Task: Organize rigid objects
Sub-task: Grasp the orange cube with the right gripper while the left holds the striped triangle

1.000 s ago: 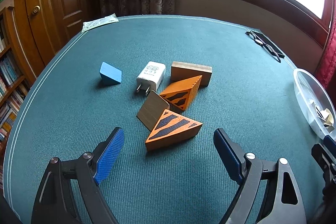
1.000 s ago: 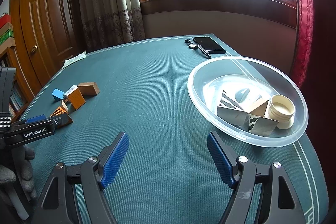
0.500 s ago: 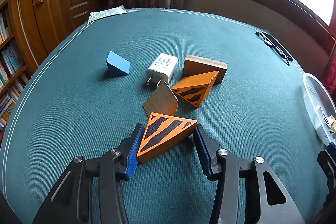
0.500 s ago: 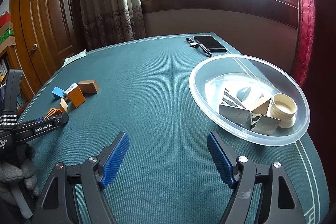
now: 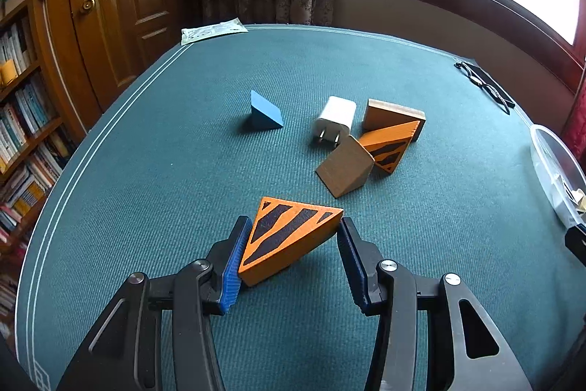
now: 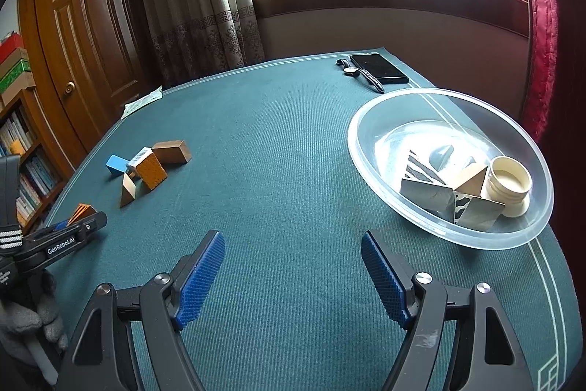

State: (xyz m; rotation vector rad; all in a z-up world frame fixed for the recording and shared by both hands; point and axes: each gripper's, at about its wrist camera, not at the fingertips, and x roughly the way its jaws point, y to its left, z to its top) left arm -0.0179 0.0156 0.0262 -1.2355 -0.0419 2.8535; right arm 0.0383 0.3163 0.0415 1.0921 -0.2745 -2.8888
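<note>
An orange wedge with black stripes (image 5: 289,237) sits tilted between the blue pads of my left gripper (image 5: 293,224), which is shut on it just over the green table. Beyond it lie a plain wooden wedge (image 5: 344,171), a second striped wedge (image 5: 388,147), a brown block (image 5: 393,116), a white charger (image 5: 336,120) and a blue wedge (image 5: 265,112). My right gripper (image 6: 291,240) hangs open over bare cloth, left of the clear bowl (image 6: 476,242). The right wrist view also shows the left gripper (image 6: 73,229) at its left edge.
The bowl holds several wedges and a cream lid. A phone (image 6: 379,68) and a watch (image 6: 360,74) lie at the far right edge, a paper packet (image 5: 212,30) at the far left corner. A bookshelf (image 5: 25,120) stands left of the table. A gloved hand (image 6: 25,321) holds the left tool.
My left gripper closed on the striped wedge and drew it back from the pile, away from the plain wooden wedge. The right gripper has stayed put and open.
</note>
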